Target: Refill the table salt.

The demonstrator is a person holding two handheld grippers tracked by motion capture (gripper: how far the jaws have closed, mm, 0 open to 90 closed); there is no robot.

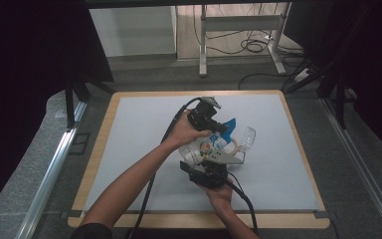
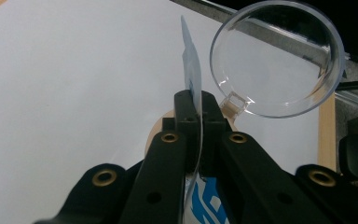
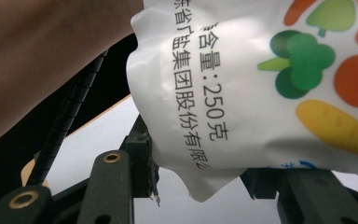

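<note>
Both grippers hold a white bag point(image 1: 206, 148) up over the counter point(image 1: 129, 124). The left gripper point(image 2: 199, 109) pinches its top edge. The right gripper point(image 3: 205, 179) squeezes its bottom. A clear cup point(image 2: 277, 58) sits nearby.

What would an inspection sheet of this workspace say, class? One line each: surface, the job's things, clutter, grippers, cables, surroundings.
Surface: pale mat on a wood-edged table.
Job's things: white printed pouch held above the mat; clear round lid beside its pinched top edge.
Clutter: nothing seen.
Grippers: left gripper shut on the pouch's thin top edge; right gripper grips its lower end.
Cables: black gripper cable trails toward the person; more cables on the floor.
Surroundings: metal frame legs, dark curtains.
</note>
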